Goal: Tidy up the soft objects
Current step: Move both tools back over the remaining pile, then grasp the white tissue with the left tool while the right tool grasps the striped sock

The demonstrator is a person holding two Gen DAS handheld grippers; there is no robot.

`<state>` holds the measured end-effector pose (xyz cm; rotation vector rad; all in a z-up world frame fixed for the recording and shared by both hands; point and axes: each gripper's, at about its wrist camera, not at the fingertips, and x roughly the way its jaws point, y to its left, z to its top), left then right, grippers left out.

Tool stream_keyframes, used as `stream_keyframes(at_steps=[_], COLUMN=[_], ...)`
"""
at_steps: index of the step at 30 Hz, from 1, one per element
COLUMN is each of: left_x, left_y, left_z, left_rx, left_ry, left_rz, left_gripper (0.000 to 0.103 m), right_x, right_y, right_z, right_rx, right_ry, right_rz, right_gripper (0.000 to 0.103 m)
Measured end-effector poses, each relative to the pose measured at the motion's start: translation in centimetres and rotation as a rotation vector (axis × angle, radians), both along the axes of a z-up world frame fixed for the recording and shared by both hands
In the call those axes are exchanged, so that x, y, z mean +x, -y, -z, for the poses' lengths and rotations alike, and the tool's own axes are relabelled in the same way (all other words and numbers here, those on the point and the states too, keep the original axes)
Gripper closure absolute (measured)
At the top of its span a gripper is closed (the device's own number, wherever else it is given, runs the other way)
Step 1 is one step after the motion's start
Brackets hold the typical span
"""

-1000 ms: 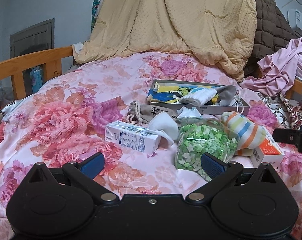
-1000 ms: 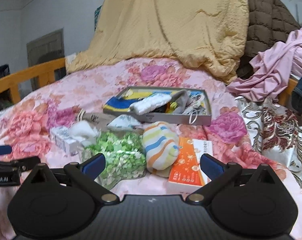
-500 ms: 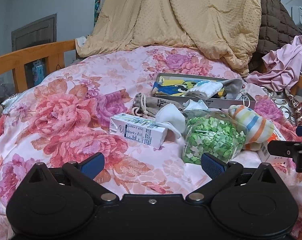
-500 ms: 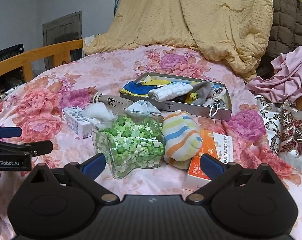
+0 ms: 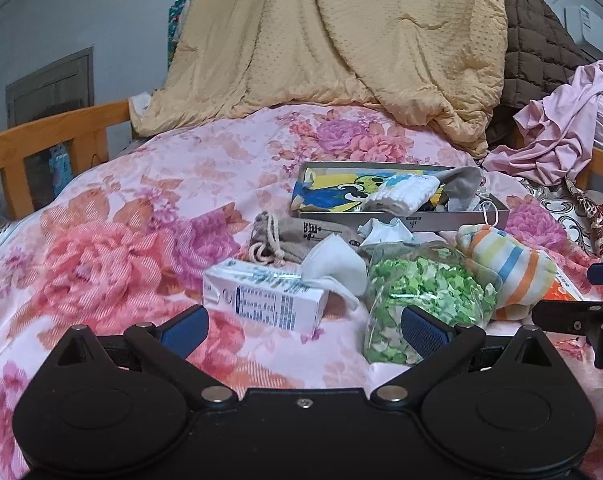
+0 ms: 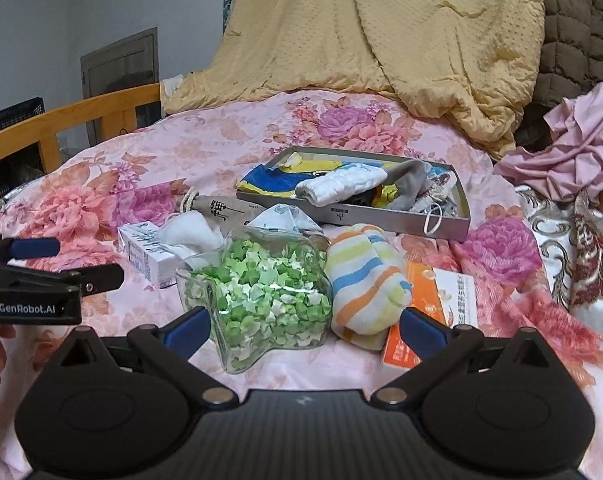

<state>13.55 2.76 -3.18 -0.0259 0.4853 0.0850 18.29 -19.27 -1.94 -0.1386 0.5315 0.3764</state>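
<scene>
At frame centre, the grey cardboard tray (image 6: 441,222) holds a rolled white cloth (image 6: 341,186), the clear jar (image 6: 261,292) green paper stars, beside the striped sock (image 6: 365,280); "GenRobot.AI" marks the left gripper (image 5: 303,326), both grippers (image 6: 305,326) wide, empty.

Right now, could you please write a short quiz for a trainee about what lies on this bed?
1. True or false: the striped sock lies inside the grey tray.
2. What touches the sock's left side? A) the star-filled jar B) the milk carton C) the pink garment
3. Fill in: both grippers are ____.

Key: 1 false, it lies in front of the tray; 2 A; 3 open.
</scene>
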Motion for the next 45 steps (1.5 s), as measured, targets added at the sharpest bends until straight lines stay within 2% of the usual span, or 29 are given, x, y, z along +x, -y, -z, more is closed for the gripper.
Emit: stream_keyframes(at_steps=[5,10,15,24,30,39,41,45], left_x=[1.8,3.6,5.7,8.9,10.5,11.8,11.9,12.1], left_y=[-0.5,-0.9,-1.1,-2.1,-2.2,-2.4,-2.6,-2.6], left_z=[0.1,0.3,0.4,0.8,1.2,2.4,2.6,2.8], left_rx=[0.015,0.023,0.017,-0.123,-0.178,-0.230,-0.246,-0.258], left_ry=[-0.006,-0.013,-0.024,-0.041,-0.047,-0.093,-0.105,-0.119], left_rz=[0.020,0.040,0.080,0.093,0.114,0.111,0.109,0.115], left_gripper=[0.001,0.001,0.001,0.001,0.002,0.018,0.030,0.047], right_x=[1.1,3.0,4.9,8.2,8.7,9.1,9.2,9.5], right_y=[-0.6,-0.6,-0.6,1.2,1.9,1.8,1.9,2.2], right_z=[0.1,0.0,0.2,0.4,0.7,1.3,1.5,1.6], right_rx=[-0.017,0.014,-0.011,0.029,0.029,0.036,0.045,0.082], right_ry=[0.038,0.035,0.052,0.014,-0.018,-0.068,-0.081,-0.116], right_rz=[-0.001,-0.038,-0.069,-0.059,-0.025,-0.021,-0.021,-0.028], right_gripper=[0.000,0.000,0.000,0.000,0.001,0.000,0.001,0.002])
